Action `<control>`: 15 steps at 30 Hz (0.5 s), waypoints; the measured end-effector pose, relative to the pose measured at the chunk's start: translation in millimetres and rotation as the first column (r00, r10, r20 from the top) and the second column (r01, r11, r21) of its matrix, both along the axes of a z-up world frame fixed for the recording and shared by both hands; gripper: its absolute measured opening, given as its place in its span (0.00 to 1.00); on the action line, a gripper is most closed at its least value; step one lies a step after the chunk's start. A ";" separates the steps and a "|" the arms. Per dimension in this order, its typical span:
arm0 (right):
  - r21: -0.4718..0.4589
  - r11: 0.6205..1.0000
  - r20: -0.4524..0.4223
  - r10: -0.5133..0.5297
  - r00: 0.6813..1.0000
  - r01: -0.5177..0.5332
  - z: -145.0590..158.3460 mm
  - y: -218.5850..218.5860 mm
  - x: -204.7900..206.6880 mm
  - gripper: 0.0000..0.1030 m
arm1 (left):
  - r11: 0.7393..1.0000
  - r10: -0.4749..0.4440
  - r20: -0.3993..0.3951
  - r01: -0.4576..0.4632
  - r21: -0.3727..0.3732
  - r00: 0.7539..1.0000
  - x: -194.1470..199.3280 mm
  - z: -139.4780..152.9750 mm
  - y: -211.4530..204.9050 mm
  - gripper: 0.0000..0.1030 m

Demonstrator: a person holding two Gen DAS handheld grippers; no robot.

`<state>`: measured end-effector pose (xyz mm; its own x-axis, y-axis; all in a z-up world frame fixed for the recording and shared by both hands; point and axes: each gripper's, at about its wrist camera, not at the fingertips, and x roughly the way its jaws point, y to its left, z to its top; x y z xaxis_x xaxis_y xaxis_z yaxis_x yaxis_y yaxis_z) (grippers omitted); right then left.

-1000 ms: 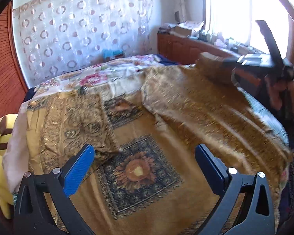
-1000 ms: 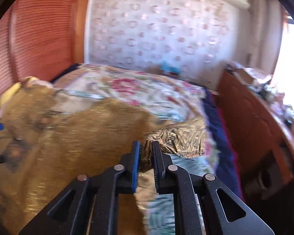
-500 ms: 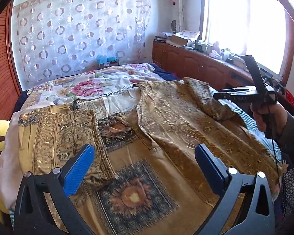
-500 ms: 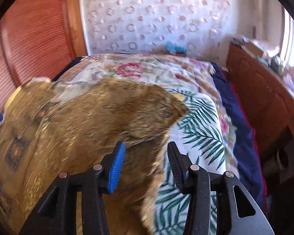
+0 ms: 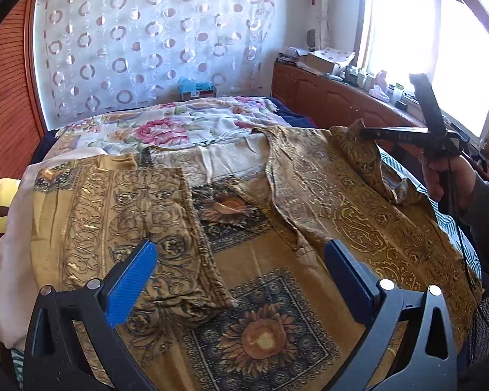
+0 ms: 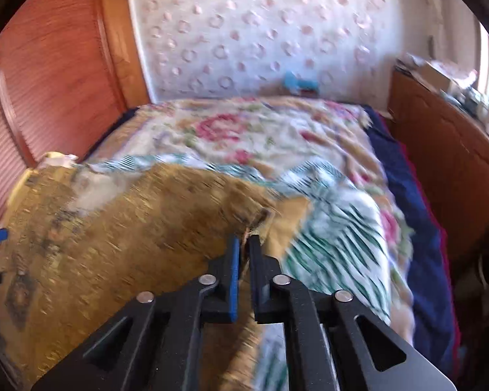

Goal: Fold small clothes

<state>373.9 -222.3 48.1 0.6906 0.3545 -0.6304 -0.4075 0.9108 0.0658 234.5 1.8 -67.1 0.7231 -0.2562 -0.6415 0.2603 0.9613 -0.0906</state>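
Having let go of the gold garment [image 5: 326, 202] on the bed [image 5: 166, 130], the right tool [image 6: 244, 244] is pinching its right edge again while the left tool [image 5: 241, 260] is hovering wide and empty, so folding is barely starting.

No lettering can be read for certain on anything shown.

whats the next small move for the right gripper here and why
Probably carry the pinched edge across toward the middle of the garment. The right gripper is shut on the gold garment at its right-hand edge, which stands lifted off the bed, while the left gripper hangs open above the other, already folded side.
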 end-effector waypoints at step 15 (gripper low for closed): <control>-0.076 0.997 0.080 -0.010 0.997 0.016 -1.0 11.3 -4.1 0.52 | 0.997 0.073 0.028 -0.073 0.004 0.997 -0.1 6.8 31.3 1.00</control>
